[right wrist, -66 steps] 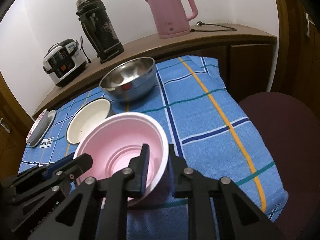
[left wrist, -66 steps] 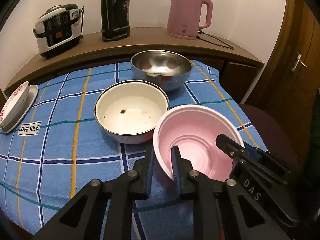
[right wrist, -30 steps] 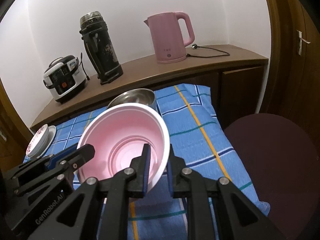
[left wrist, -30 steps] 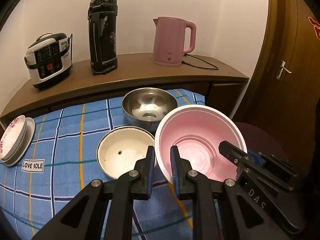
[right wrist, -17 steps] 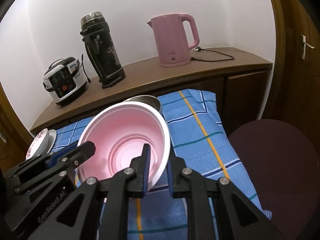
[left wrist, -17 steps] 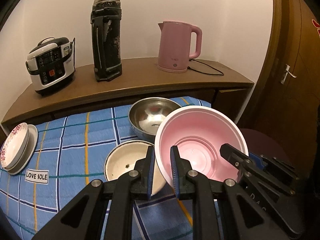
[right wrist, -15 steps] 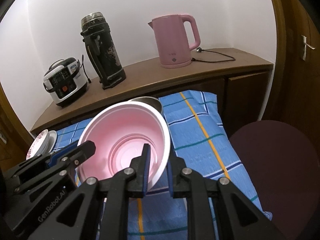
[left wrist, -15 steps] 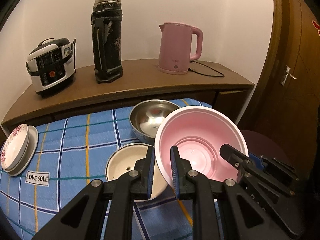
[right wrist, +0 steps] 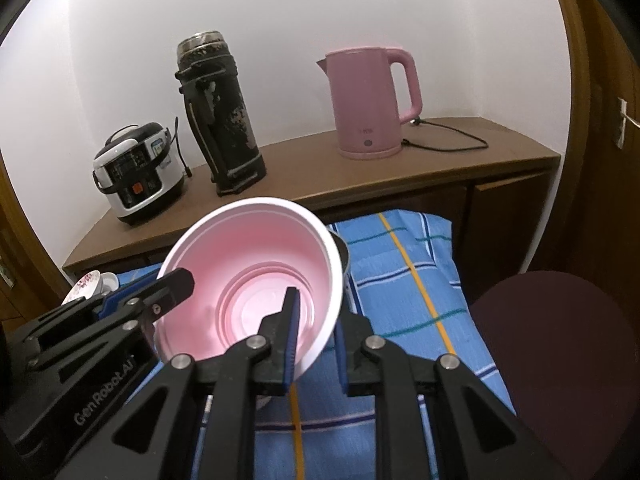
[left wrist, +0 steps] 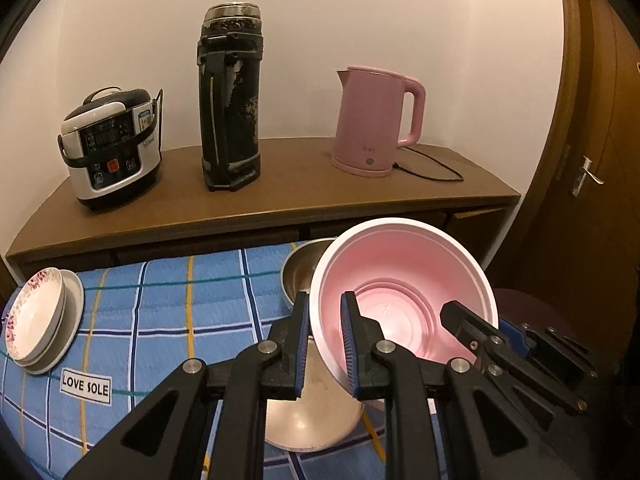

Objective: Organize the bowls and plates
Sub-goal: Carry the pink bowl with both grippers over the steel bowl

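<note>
Left gripper (left wrist: 324, 344) clamped on the pink bowl (left wrist: 404, 280) near-left rim; right gripper (right wrist: 314, 338) clamped on its opposite rim. Bowl is held above the blue checked tablecloth (left wrist: 160, 304), over the cream bowl (left wrist: 316, 412) and steel bowl (left wrist: 300, 268). Plates (left wrist: 36, 320) stacked far left.

A home dining corner: rice cooker (left wrist: 112, 146), thermos (left wrist: 230, 96) and pink kettle (left wrist: 374, 120) line a wooden sideboard (left wrist: 280, 196) across mid-frame, above a checked tablecloth (left wrist: 160, 300).
</note>
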